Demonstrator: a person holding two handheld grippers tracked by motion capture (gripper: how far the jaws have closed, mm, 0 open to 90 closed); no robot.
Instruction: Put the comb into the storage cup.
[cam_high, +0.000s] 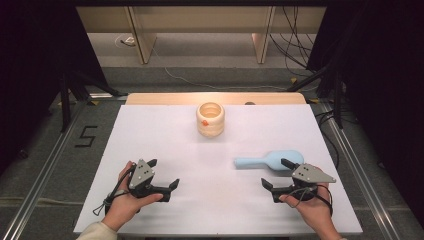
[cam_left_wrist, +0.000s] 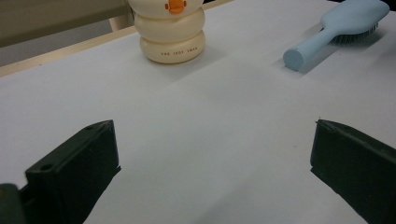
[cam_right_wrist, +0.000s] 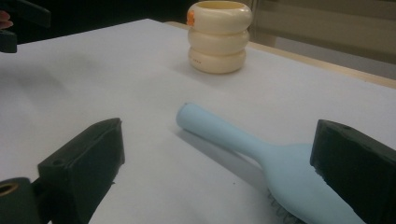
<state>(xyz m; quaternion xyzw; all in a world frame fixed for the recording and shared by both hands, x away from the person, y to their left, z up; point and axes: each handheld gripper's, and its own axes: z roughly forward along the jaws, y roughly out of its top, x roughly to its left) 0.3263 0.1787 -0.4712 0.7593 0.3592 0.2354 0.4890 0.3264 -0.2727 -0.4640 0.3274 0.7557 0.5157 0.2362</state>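
Lying bristles-down, pale blue hairbrush (cam_high: 272, 160)

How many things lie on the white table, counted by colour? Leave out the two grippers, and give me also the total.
Light blue: 1, the hairbrush, lying bristles down.
Cream: 1, the ringed cup with an orange mark, standing upright.
Total: 2 things on the table.
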